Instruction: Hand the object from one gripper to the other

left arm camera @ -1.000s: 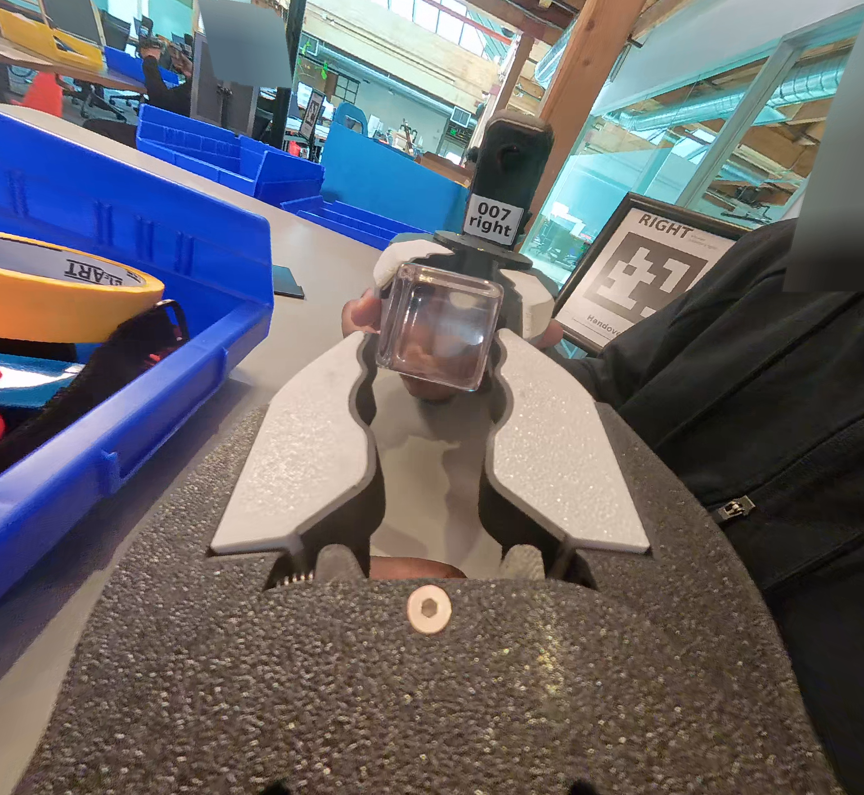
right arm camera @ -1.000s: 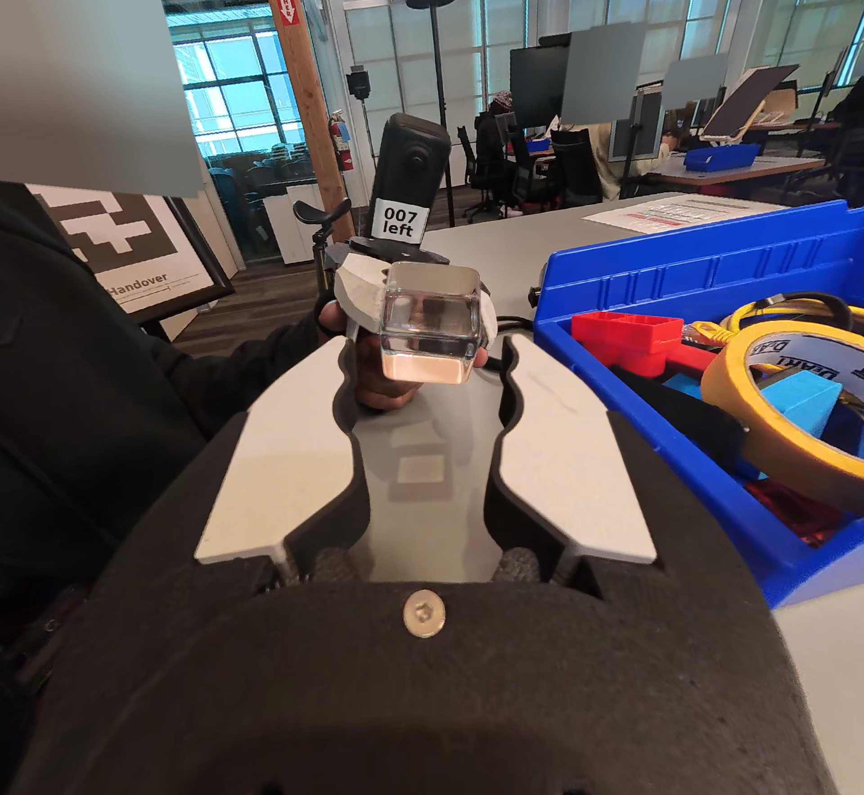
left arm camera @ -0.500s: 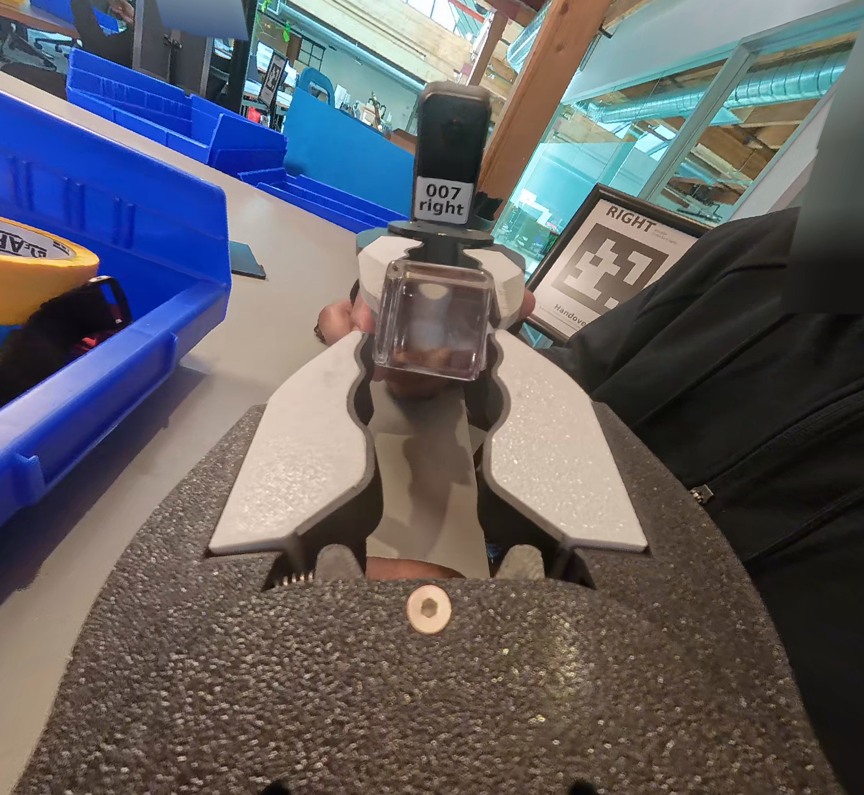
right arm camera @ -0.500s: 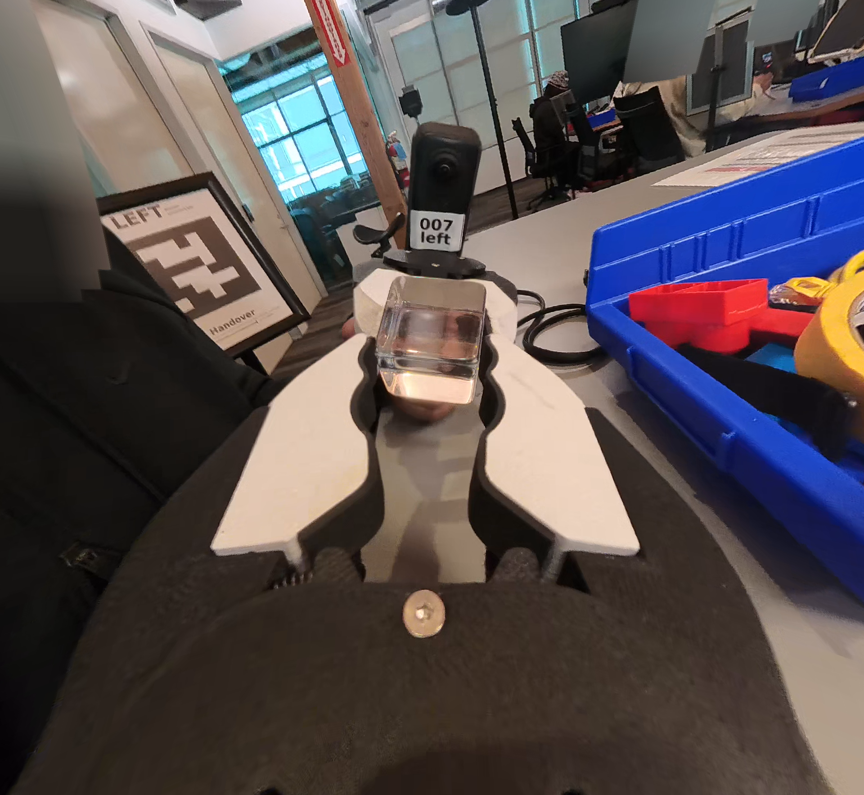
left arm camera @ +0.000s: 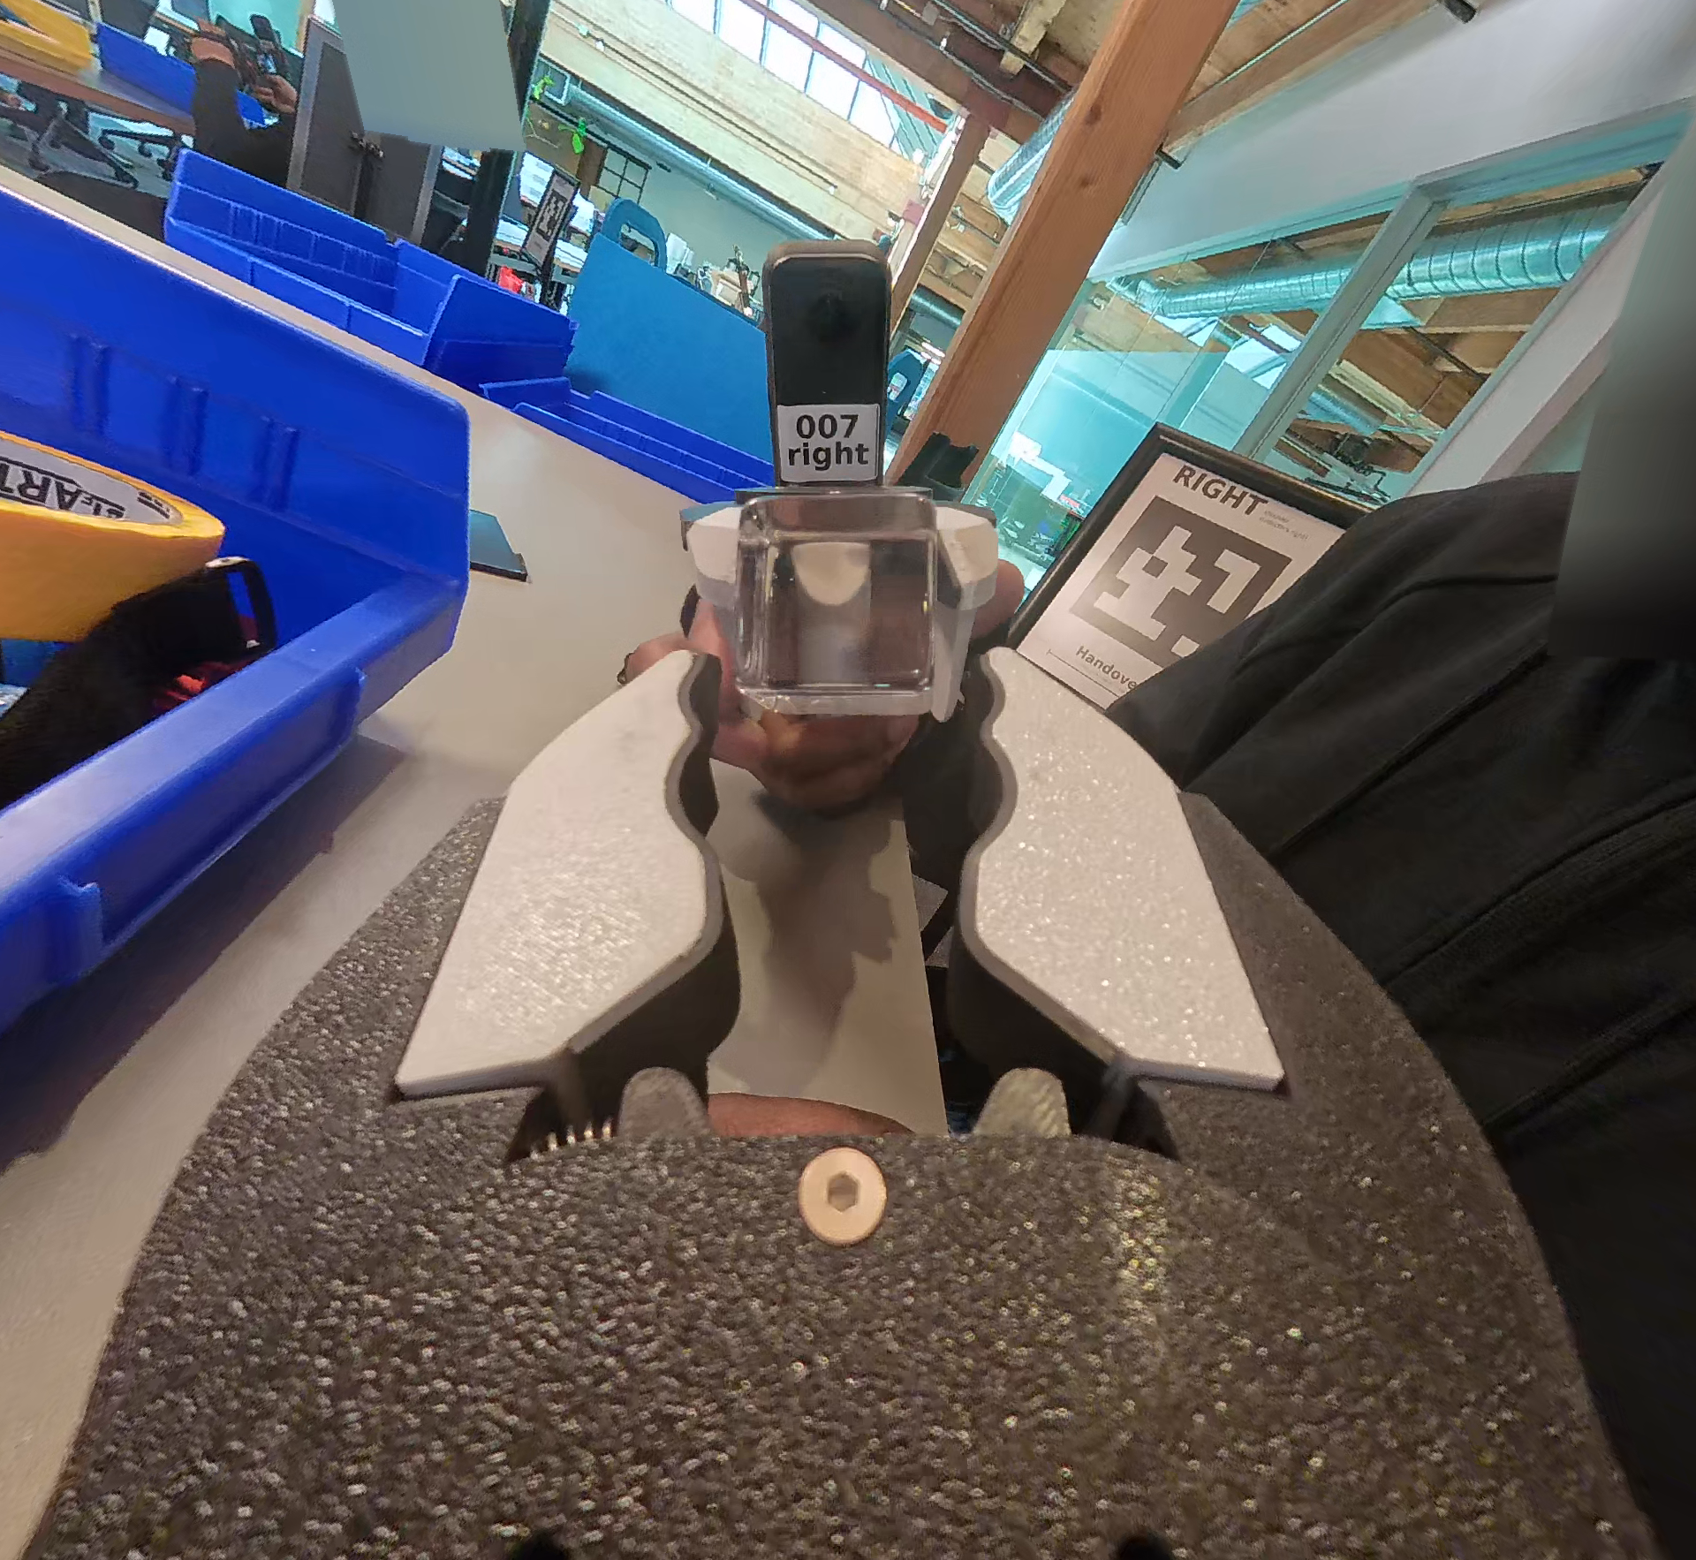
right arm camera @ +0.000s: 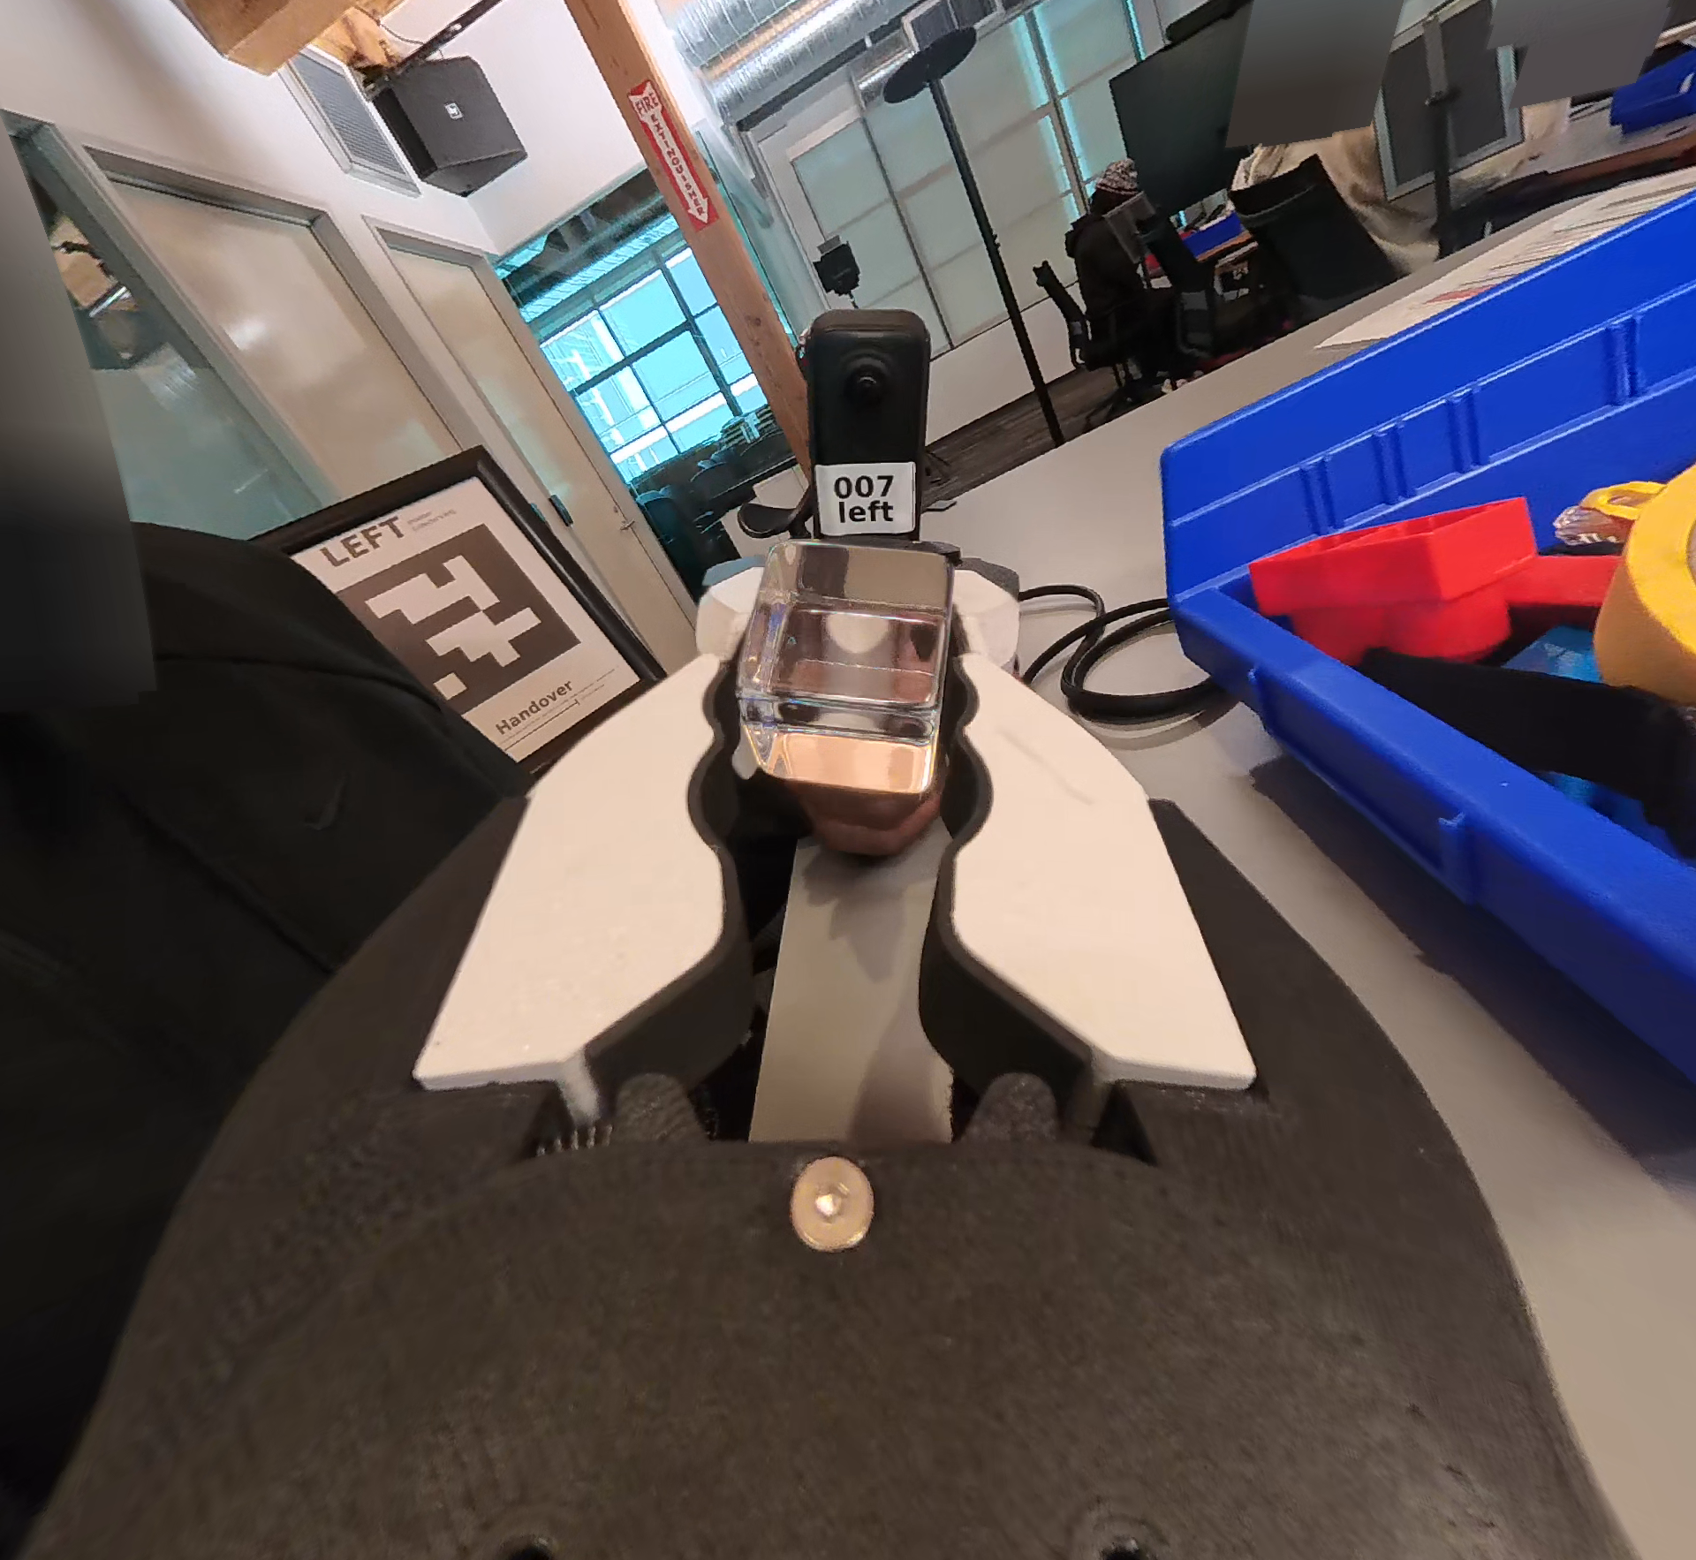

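Observation:
A clear cube (left arm camera: 835,607) hangs in the air between my two grippers, which face each other tip to tip. In the right wrist view my right gripper (right arm camera: 837,690) is shut on the clear cube (right arm camera: 840,662), with both fingertips against its sides. In the left wrist view my left gripper (left arm camera: 837,681) is open. Its fingertips stand apart from the cube's sides, just short of it. The right gripper's white fingers (left arm camera: 959,589) clamp the cube from behind. The left gripper's fingers (right arm camera: 989,609) show spread behind the cube.
A blue bin (left arm camera: 275,506) holding a yellow tape roll (left arm camera: 92,543) sits on the grey table; it also shows in the right wrist view (right arm camera: 1377,506) with a red part (right arm camera: 1395,571). Framed marker boards (left arm camera: 1184,571) (right arm camera: 459,607), a black cable (right arm camera: 1101,672) and the person's black jacket (left arm camera: 1468,782) are close by. The grippers are tip to tip, or close to it.
A second ago only my left gripper held the cube. The right gripper then shut on it. Now the left fingers have opened off the cube.

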Tool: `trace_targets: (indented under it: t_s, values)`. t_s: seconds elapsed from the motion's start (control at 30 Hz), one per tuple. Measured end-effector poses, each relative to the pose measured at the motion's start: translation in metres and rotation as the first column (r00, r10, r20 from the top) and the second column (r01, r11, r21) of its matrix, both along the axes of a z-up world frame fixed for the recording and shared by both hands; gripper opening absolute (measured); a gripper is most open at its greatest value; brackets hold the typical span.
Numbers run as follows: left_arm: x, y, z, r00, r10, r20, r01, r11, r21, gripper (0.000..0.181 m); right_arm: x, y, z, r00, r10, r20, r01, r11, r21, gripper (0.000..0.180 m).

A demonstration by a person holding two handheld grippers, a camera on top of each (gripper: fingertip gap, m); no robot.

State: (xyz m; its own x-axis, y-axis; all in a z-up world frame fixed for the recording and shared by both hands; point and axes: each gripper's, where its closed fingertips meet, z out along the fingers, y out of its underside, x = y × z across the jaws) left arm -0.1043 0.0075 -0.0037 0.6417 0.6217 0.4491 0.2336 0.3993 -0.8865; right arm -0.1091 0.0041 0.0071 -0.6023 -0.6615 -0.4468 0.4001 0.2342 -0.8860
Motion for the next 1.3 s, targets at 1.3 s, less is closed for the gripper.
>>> trace_targets:
  t_s: [1.3]
  values:
    - [-0.026,-0.017,0.006,0.99,0.104,0.1,-0.13,0.943,0.308,0.042,-0.029,-0.028,-0.018,0.575,-0.569,-0.588,0.42,0.822,-0.385,0.045]
